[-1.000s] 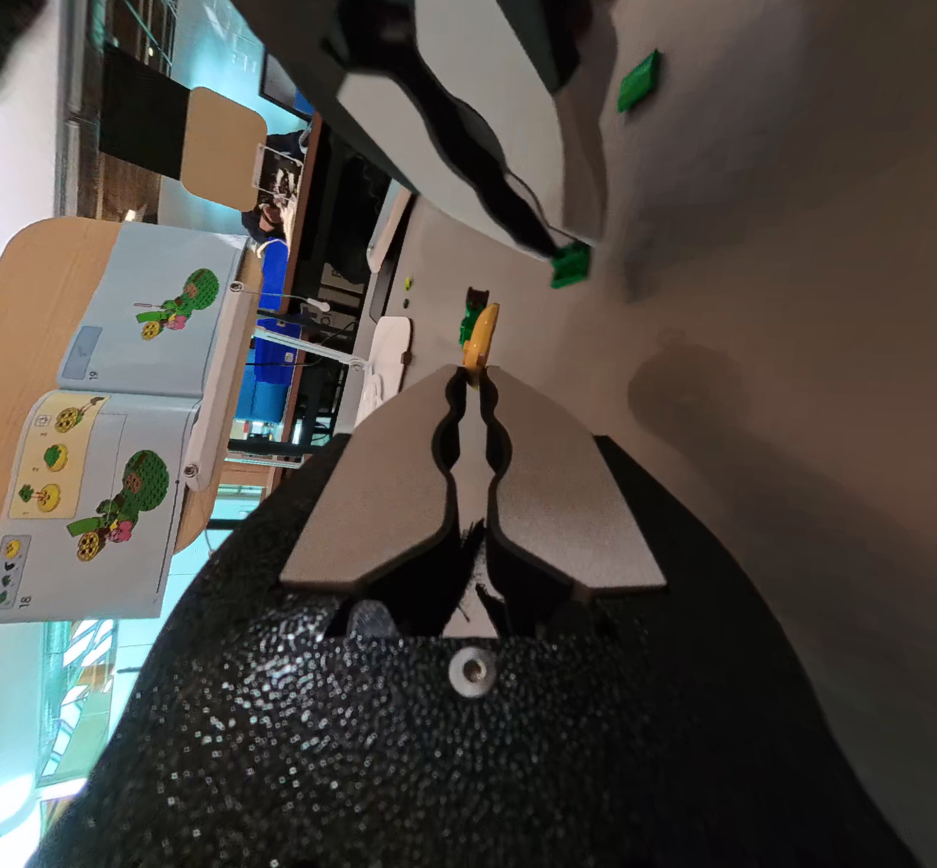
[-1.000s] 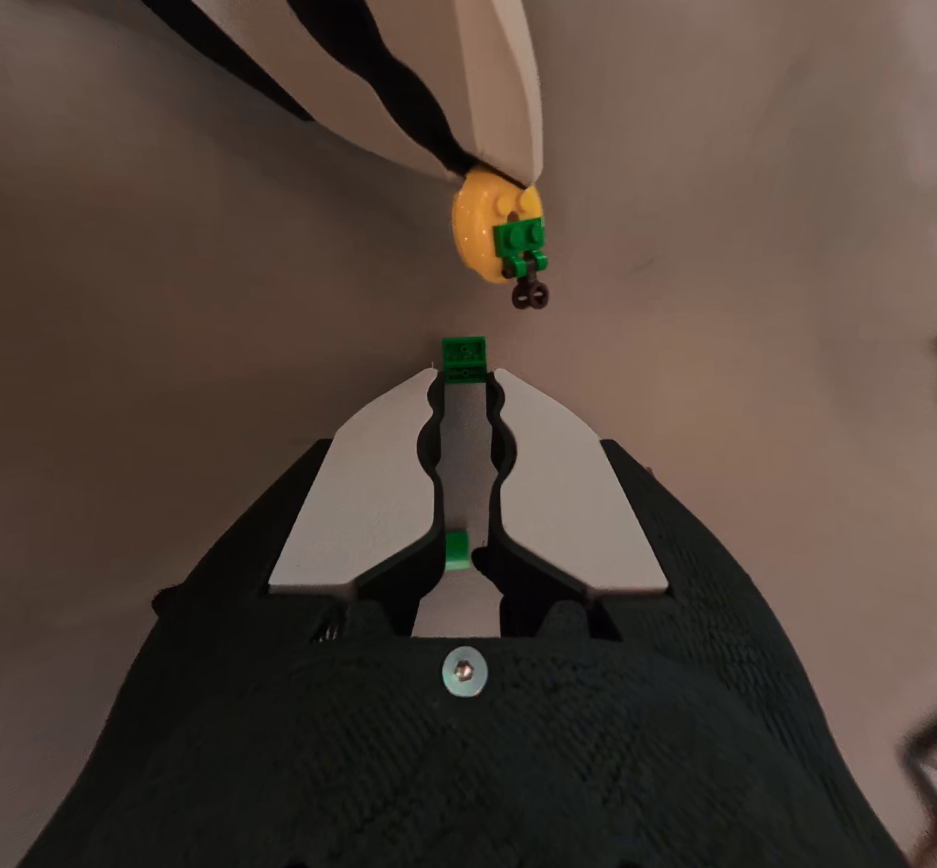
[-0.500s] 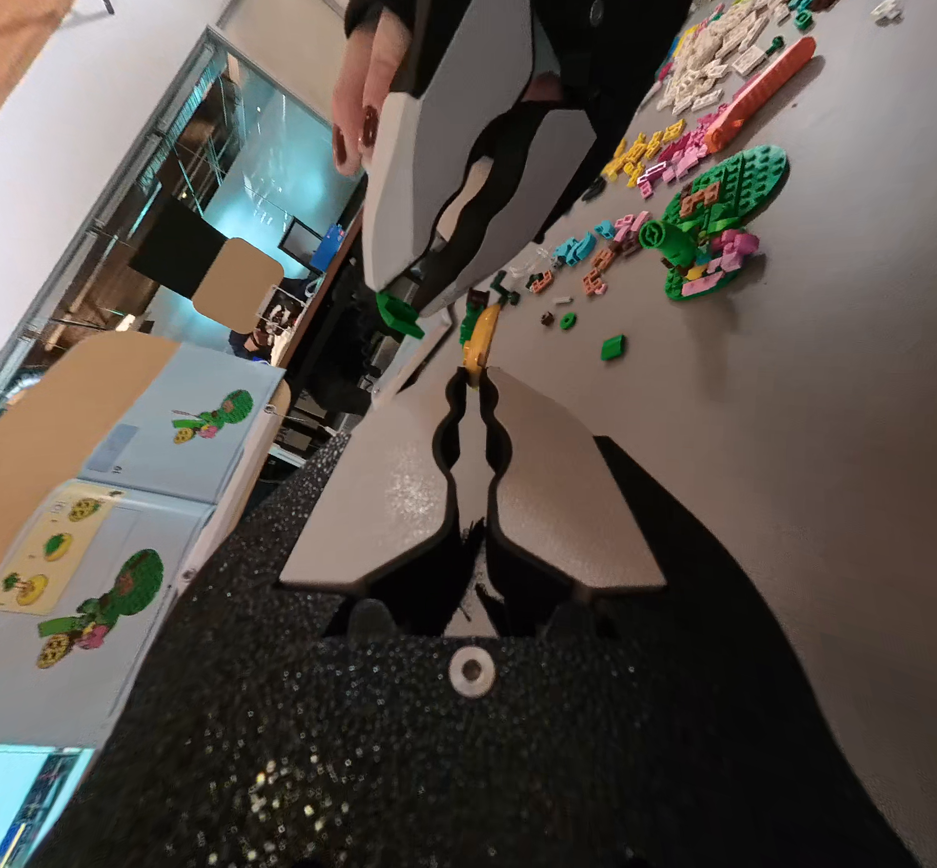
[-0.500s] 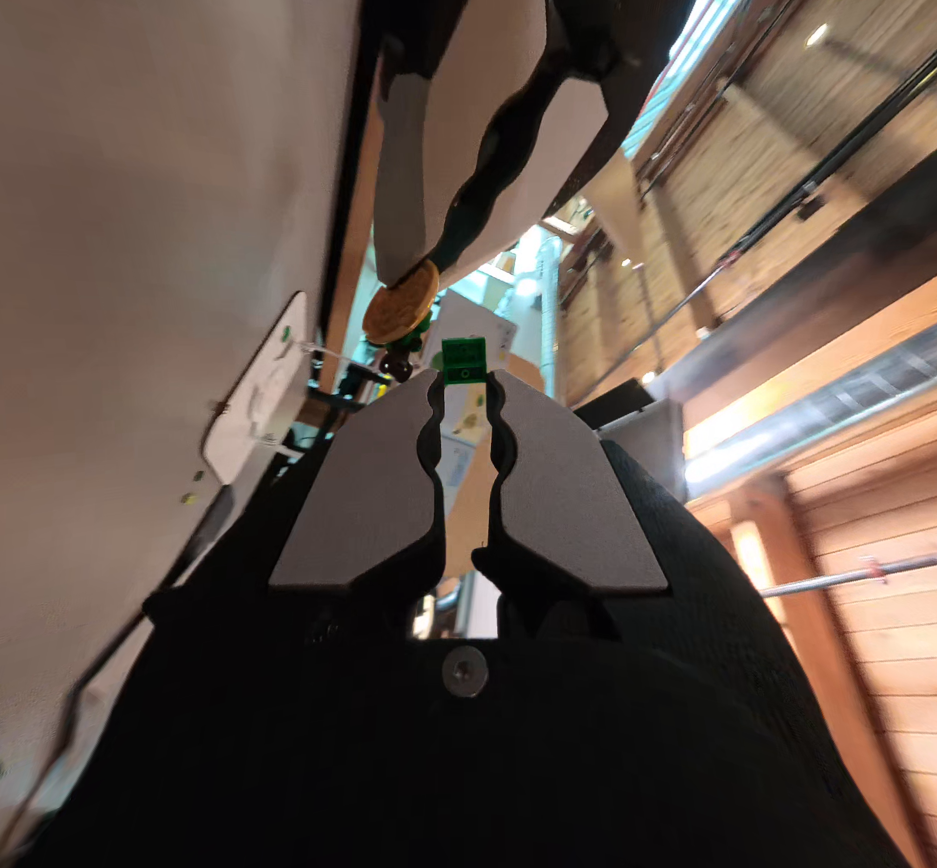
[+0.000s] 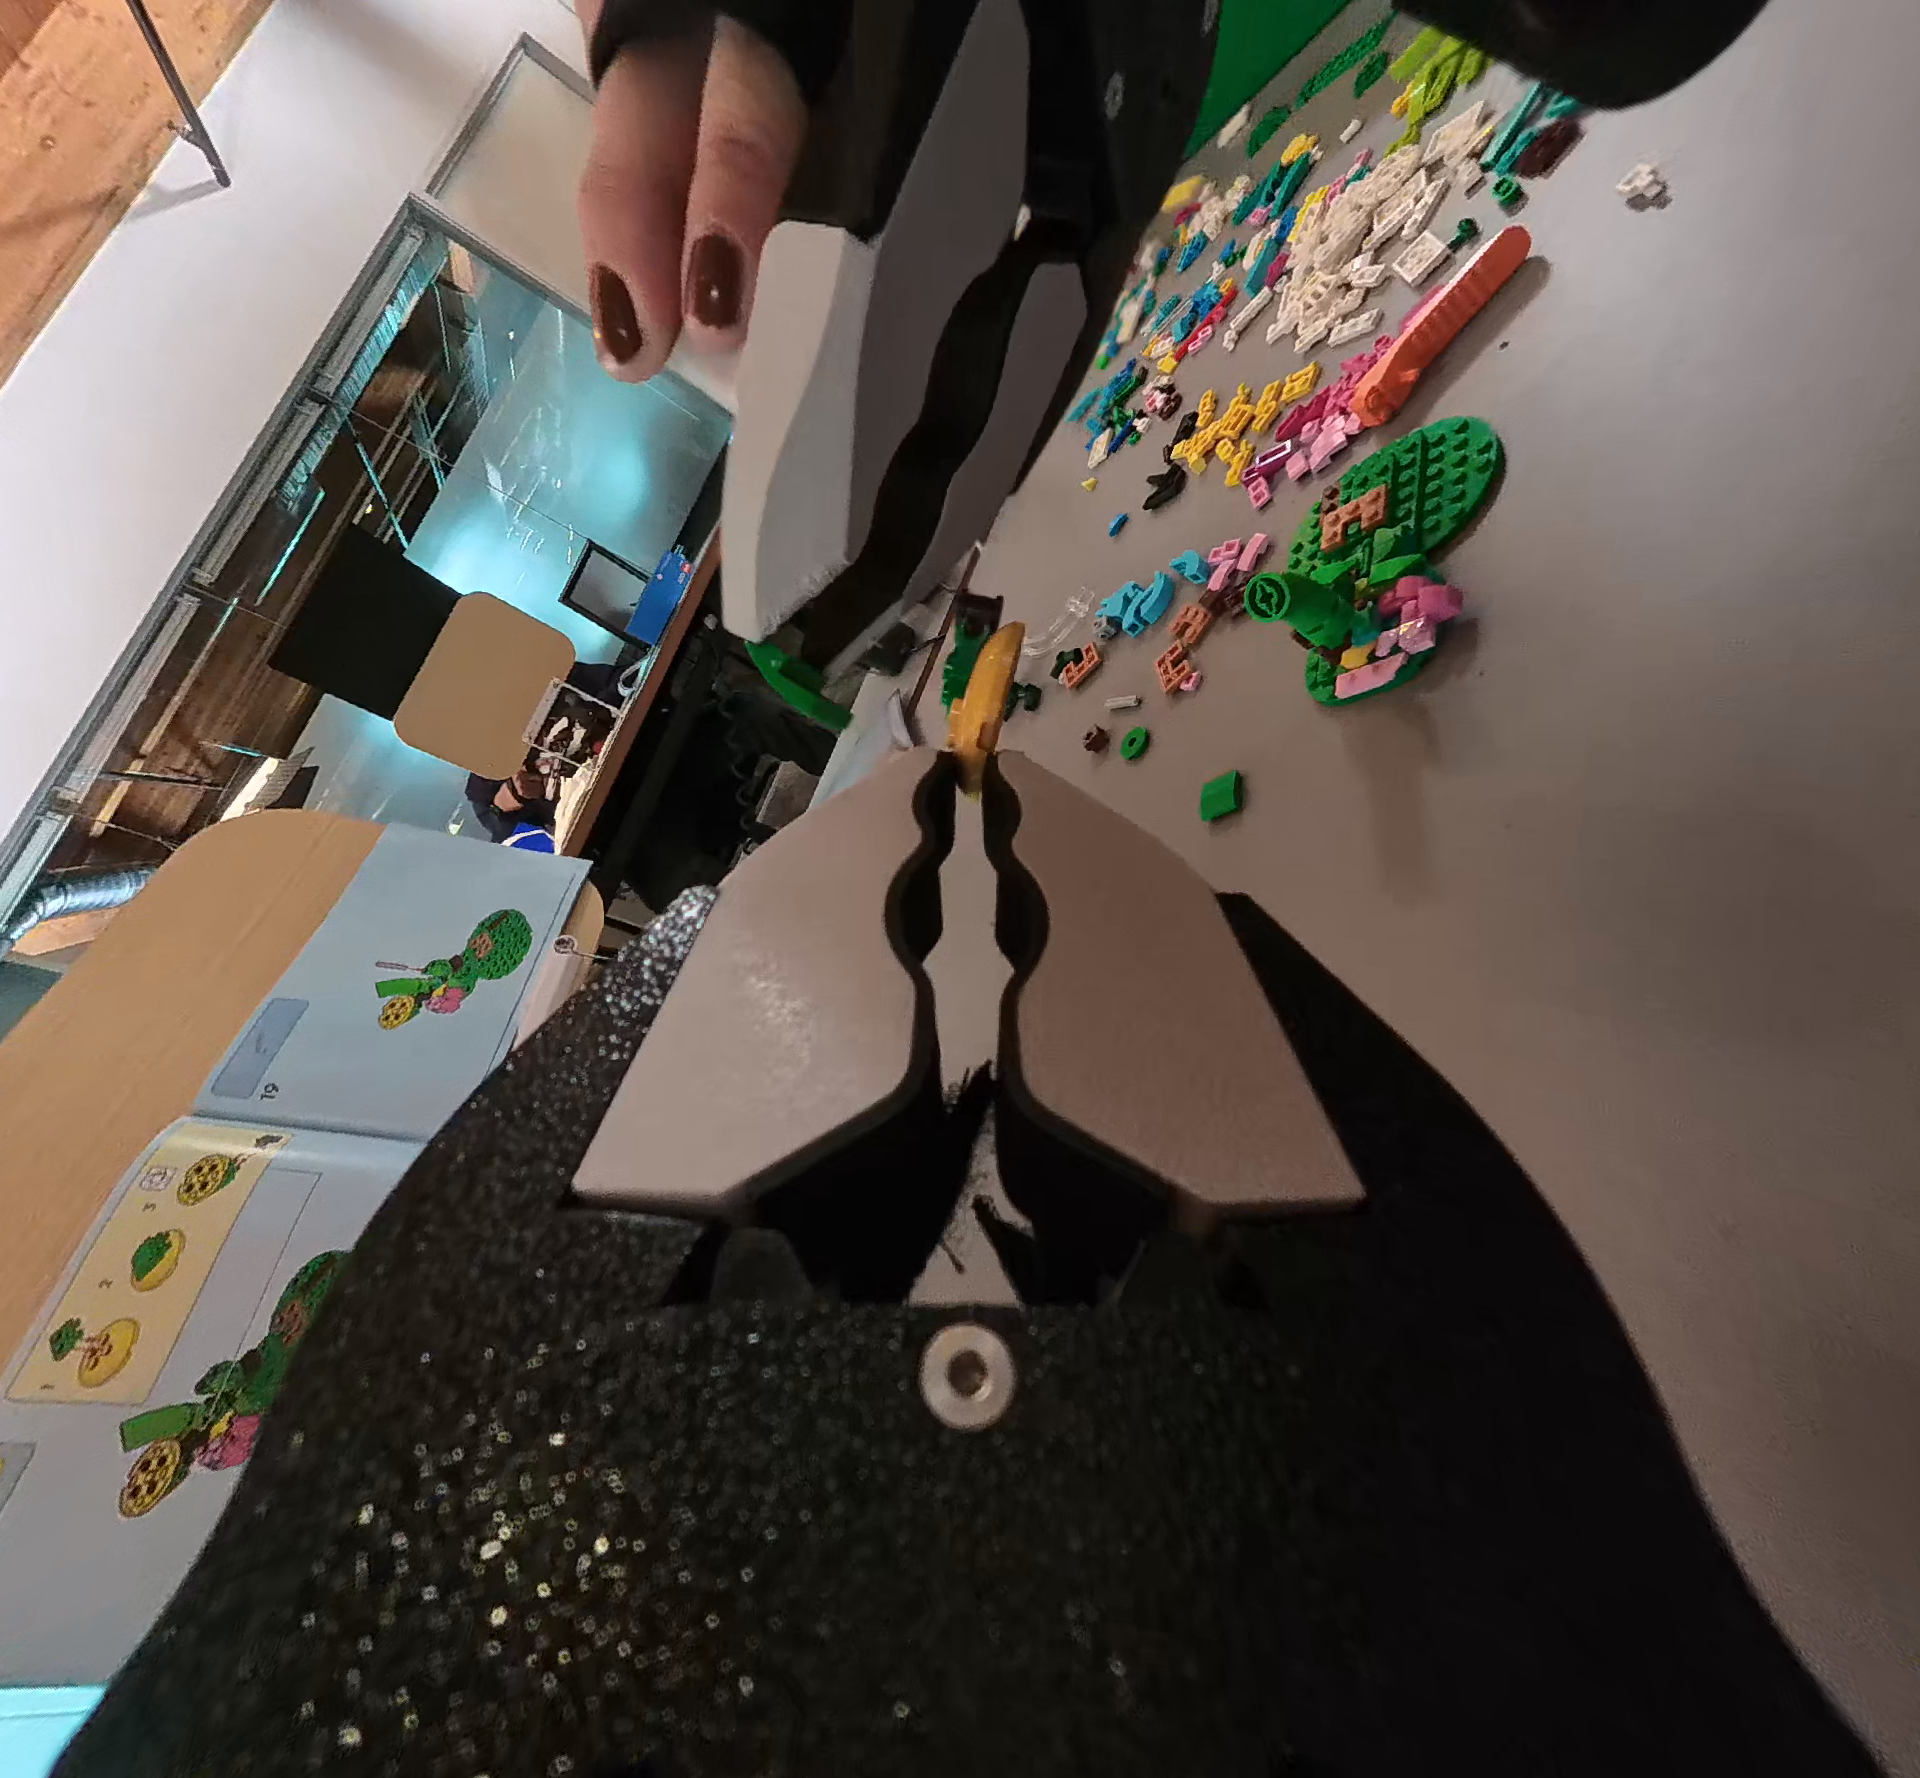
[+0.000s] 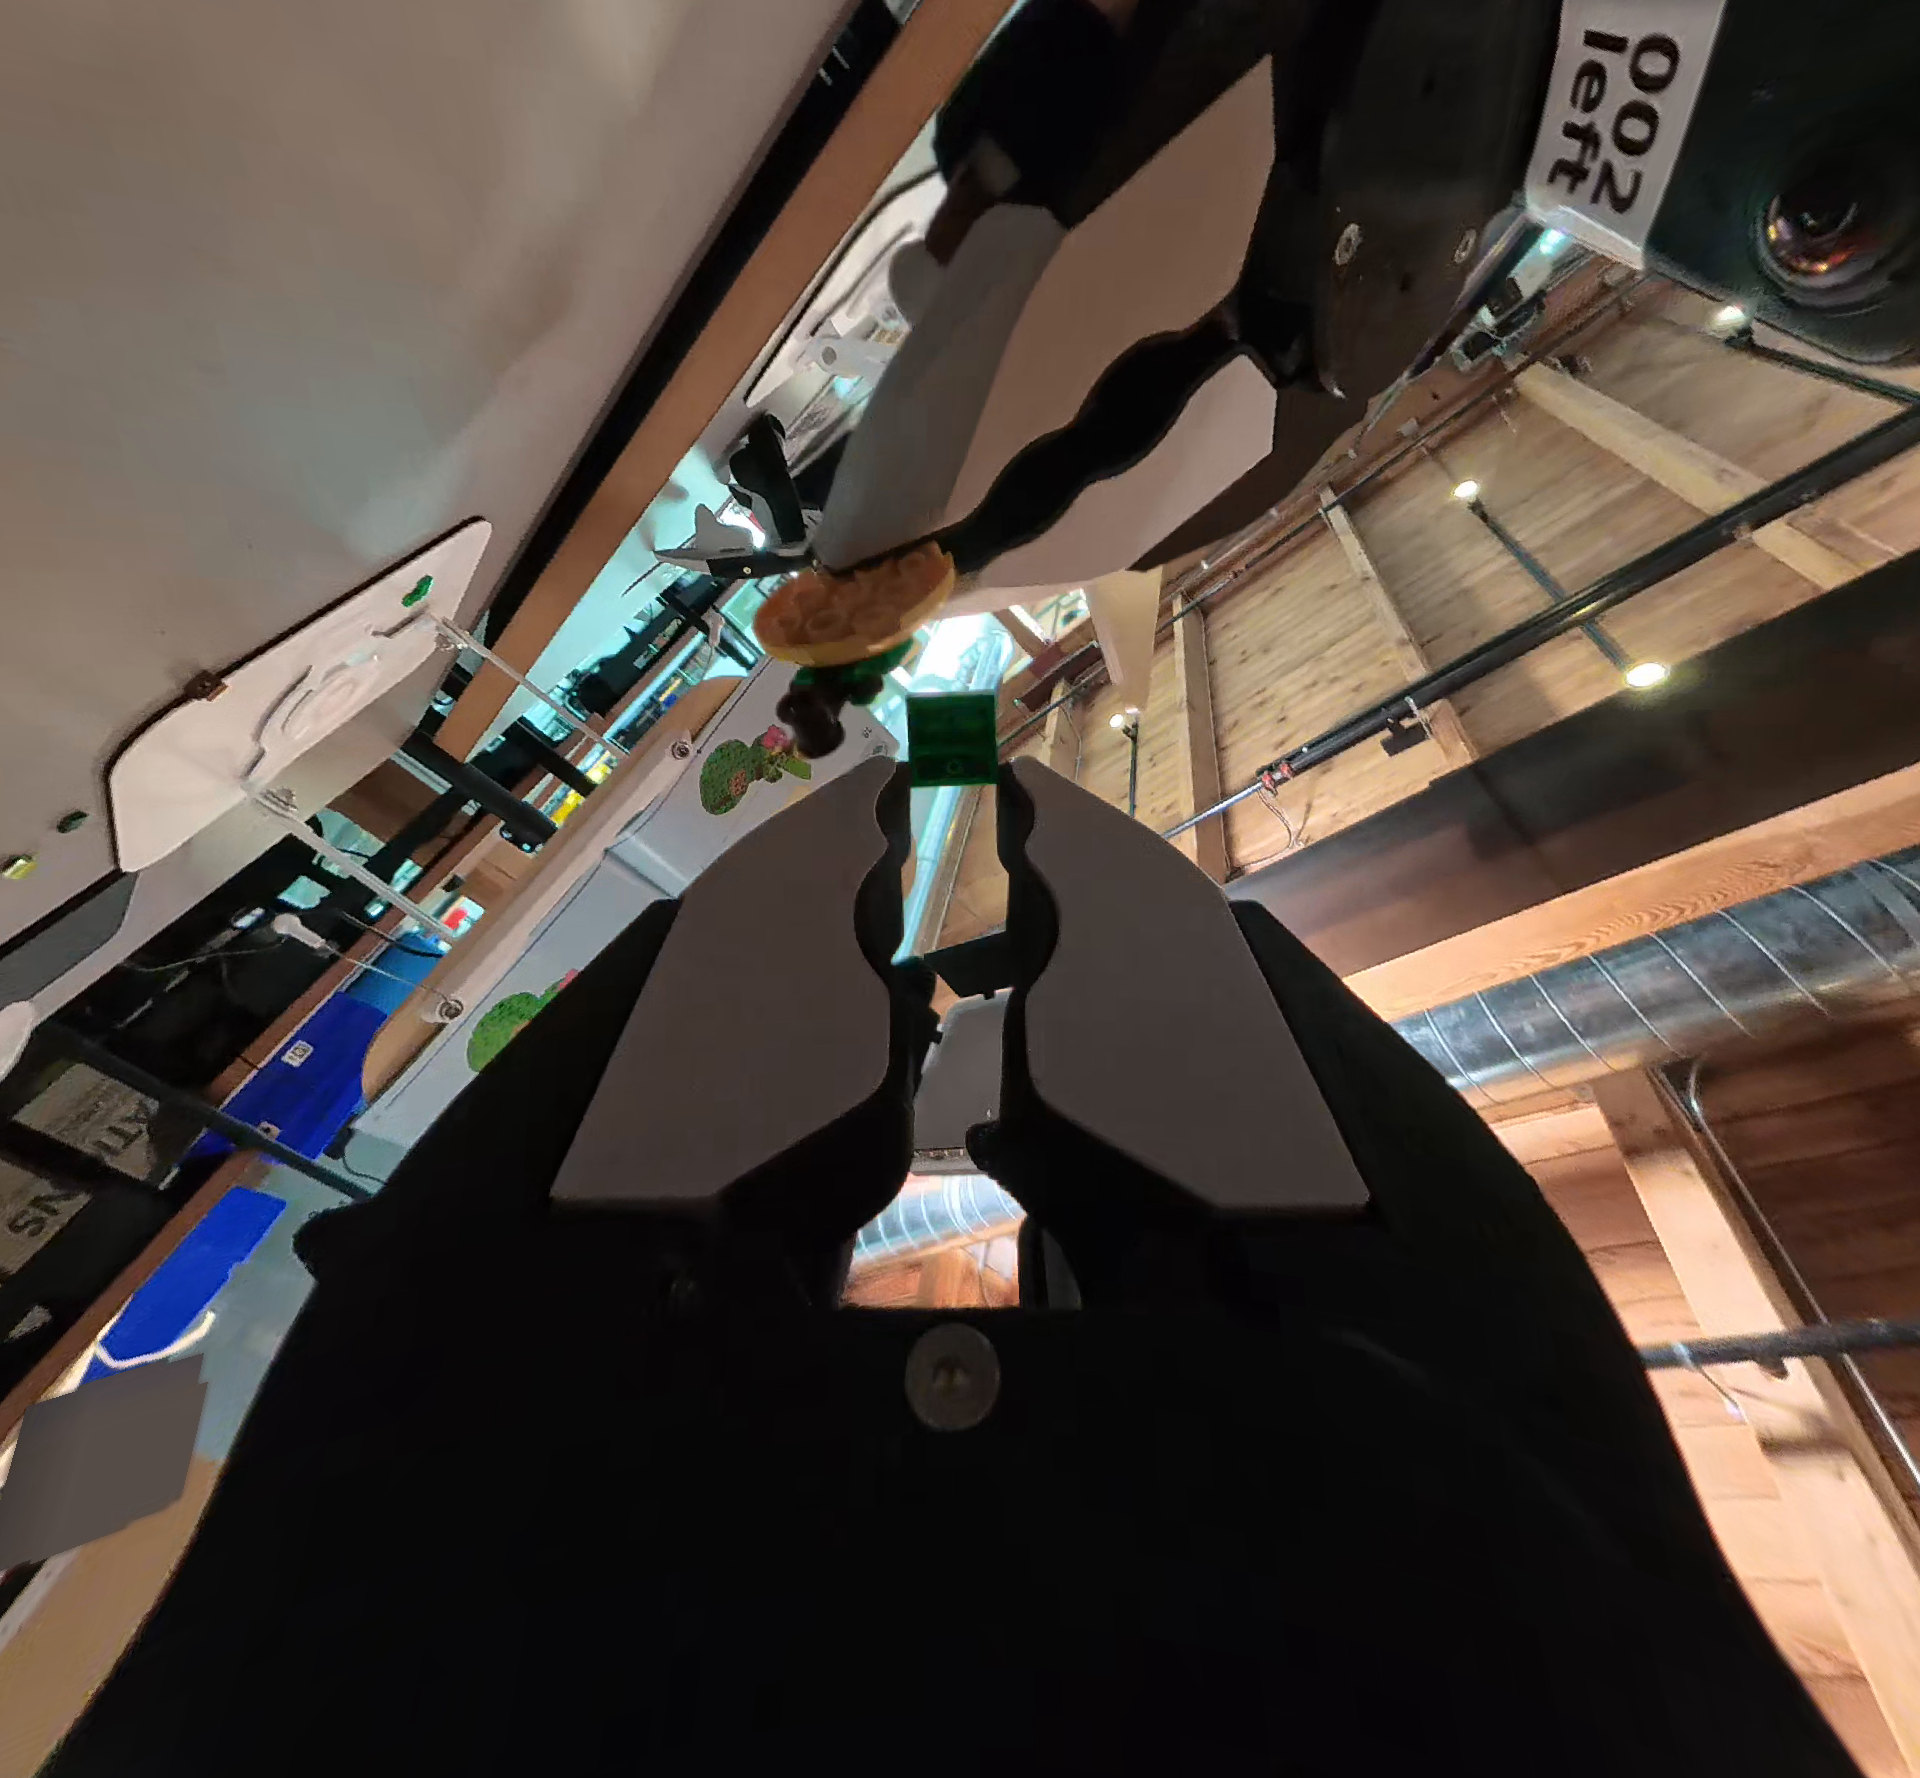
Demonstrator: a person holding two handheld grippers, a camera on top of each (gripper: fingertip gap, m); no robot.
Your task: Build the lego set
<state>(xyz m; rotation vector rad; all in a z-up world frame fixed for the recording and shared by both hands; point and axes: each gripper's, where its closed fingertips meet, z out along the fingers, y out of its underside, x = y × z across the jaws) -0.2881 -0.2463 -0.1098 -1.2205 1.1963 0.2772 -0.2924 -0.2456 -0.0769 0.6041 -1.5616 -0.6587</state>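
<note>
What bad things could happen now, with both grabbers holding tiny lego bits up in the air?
1. The right gripper pinches the small flat green lego plate only by its edge, so it may slip out when pushed.
2. The left gripper grips the round yellow lego disc by its rim; pressing could twist it.
3. A dropped piece might get lost among the loose colourful bricks.

Behind your grey tabletop stands a glass-walled room; overhead you have wooden plank ceiling, a silver ribbed duct and small round lights.
</note>
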